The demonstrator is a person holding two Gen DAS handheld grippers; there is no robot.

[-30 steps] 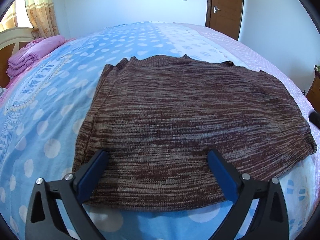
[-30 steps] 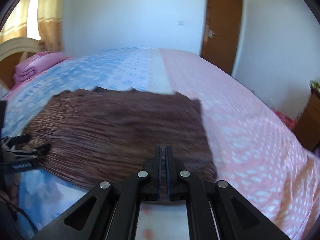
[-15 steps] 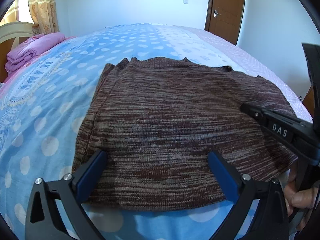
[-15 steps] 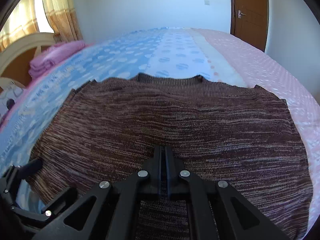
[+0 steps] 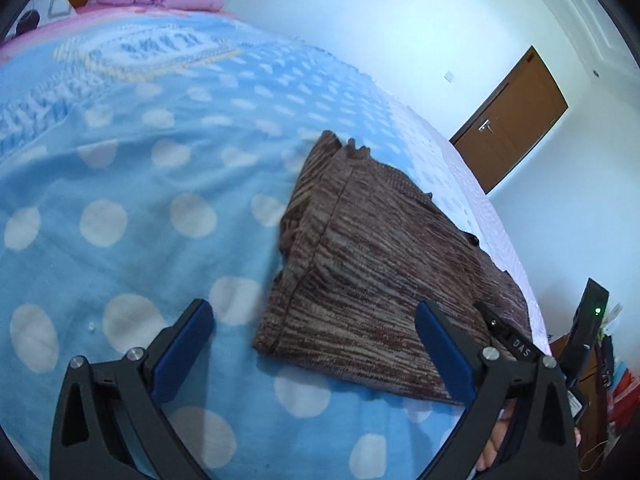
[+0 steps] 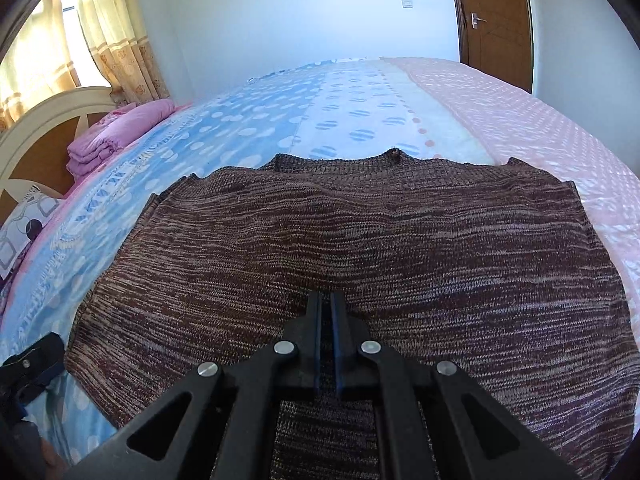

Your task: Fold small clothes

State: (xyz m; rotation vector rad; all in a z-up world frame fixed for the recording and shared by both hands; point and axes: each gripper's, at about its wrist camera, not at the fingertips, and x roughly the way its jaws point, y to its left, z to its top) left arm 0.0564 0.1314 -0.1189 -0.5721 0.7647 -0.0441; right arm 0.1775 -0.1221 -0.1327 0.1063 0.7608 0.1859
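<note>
Knitwear fills the lower half of the right wrist view: a brown marled sweater (image 6: 360, 248) lies flat on the bed (image 6: 256, 128), neckline toward the top of the frame, hem toward the bottom. It looks soft and fairly thick — a loose knit that should drape and bunch rather than hold a crease, light enough for one grip to lift a corner, and grippy rather than slippery against the fleecy dotted blanket (image 5: 120, 208). The sleeves appear already tucked in along the left edge, so that edge is layered and bulkier. Sensible places to take hold would be the corners of the hem or the doubled side edge, where the pads catch several layers at once; a pinch in mid-panel would likely just tent the fabric.

The right tongs (image 6: 326, 304) are clenched, their blue pads nearly together, low over the middle of the sweater near its hem. Whether they pinch a little knit or only rest on it cannot be told.

In the left wrist view the left tongs (image 5: 312, 320) stand released, jaws wide, with the sweater's near-left hem corner lying between and just beyond the pads (not touching either one, as far as the view shows). The sweater runs from there toward the upper right of that frame.

A folded pink quilt (image 6: 116, 140) sits by the headboard, well apart from the work.
</note>
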